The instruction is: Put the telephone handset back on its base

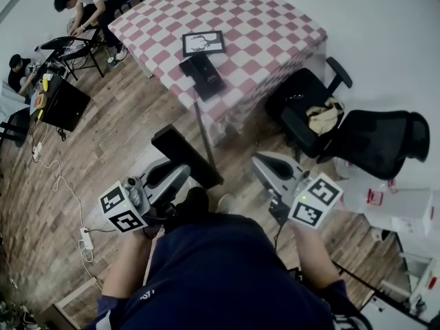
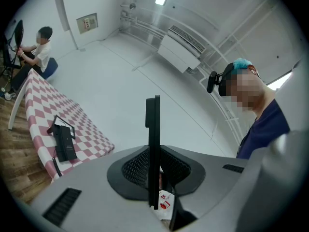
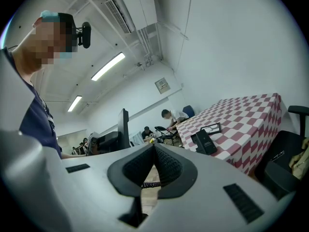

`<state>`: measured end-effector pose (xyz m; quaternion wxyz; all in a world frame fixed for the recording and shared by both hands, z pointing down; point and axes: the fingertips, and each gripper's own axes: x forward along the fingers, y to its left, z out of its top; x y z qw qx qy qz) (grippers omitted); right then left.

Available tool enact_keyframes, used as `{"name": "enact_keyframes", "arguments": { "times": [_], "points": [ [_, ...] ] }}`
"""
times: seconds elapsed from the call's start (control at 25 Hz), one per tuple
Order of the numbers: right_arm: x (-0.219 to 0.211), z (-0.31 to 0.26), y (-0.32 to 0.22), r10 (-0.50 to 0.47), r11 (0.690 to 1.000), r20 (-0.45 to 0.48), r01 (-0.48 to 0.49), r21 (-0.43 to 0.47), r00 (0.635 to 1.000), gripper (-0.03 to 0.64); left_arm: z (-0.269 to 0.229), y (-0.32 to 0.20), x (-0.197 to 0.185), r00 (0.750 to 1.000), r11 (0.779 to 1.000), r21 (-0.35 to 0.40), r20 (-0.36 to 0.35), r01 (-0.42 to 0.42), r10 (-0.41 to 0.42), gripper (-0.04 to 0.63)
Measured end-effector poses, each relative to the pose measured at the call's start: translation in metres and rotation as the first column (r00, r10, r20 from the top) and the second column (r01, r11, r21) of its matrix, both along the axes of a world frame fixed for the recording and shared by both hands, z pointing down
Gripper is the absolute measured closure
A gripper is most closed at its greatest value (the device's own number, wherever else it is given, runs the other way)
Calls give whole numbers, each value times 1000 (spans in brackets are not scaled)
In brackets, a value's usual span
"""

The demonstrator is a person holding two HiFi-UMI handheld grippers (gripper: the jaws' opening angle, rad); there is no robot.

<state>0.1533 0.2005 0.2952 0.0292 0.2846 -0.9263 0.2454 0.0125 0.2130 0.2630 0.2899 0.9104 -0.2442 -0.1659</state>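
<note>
My left gripper (image 1: 183,172) is shut on the black telephone handset (image 1: 185,154), which sticks out past the jaws toward the table. In the left gripper view the handset (image 2: 153,129) stands edge-on between the pads of the gripper (image 2: 154,164). The black phone base (image 1: 203,71) lies near the front edge of the red-and-white checked table (image 1: 275,40), and a coiled cord (image 1: 200,119) runs from it down to the handset. The base (image 2: 64,144) lies well ahead of the handset. My right gripper (image 1: 258,161) holds nothing, its jaws together (image 3: 154,148); the base (image 3: 205,141) lies ahead of it.
A black picture frame (image 1: 203,43) lies behind the base. Two black office chairs (image 1: 306,108) (image 1: 381,139) stand right of the table. People sit at desks at the far left (image 1: 86,2). A power strip (image 1: 86,239) and cables lie on the wooden floor.
</note>
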Motion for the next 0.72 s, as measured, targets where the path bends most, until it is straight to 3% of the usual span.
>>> {"name": "enact_keyframes", "arguments": {
  "times": [0.32,0.72],
  "points": [
    [-16,10,-42,9,1000,-25,-9,-28,1000,600,12,-47,-12,1000,999,-21,-17,-27,26,505],
    [-57,32,-138,51,993,-42,-55,-107,998,600,32,-150,-43,995,993,-64,-41,-95,93,505]
  ]
}}
